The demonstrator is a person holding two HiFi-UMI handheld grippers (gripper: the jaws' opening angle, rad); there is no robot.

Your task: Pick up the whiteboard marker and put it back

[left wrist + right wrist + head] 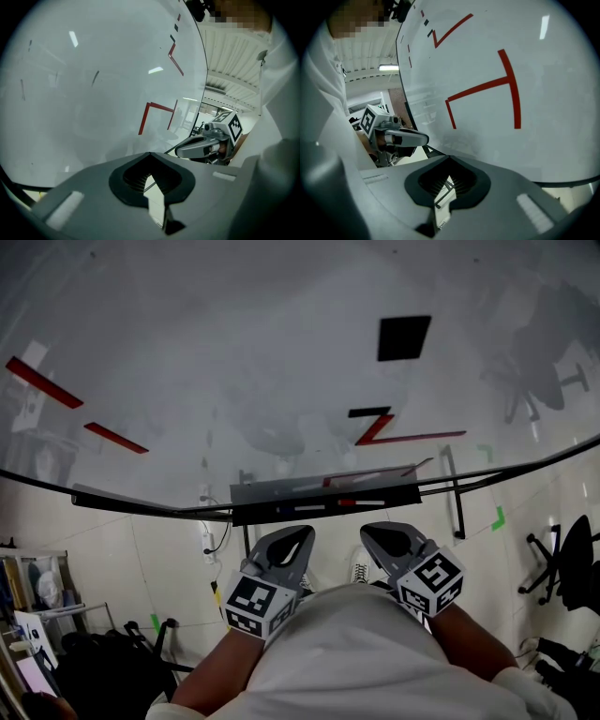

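White glossy whiteboard (281, 362) marked with red strokes. The whiteboard marker (361, 502) lies on the tray (281, 491) beneath it. Left gripper (298, 538) and right gripper (380, 535) hang near the torso, jaws closed and empty, probably poised to reach.

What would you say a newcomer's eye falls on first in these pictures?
The big whiteboard fills the upper head view, crossed by red strokes at its left and a red angled mark right of centre, with a black square above that mark. Below the board's tray, the left gripper and right gripper sit side by side close to the person's body, both shut on nothing.
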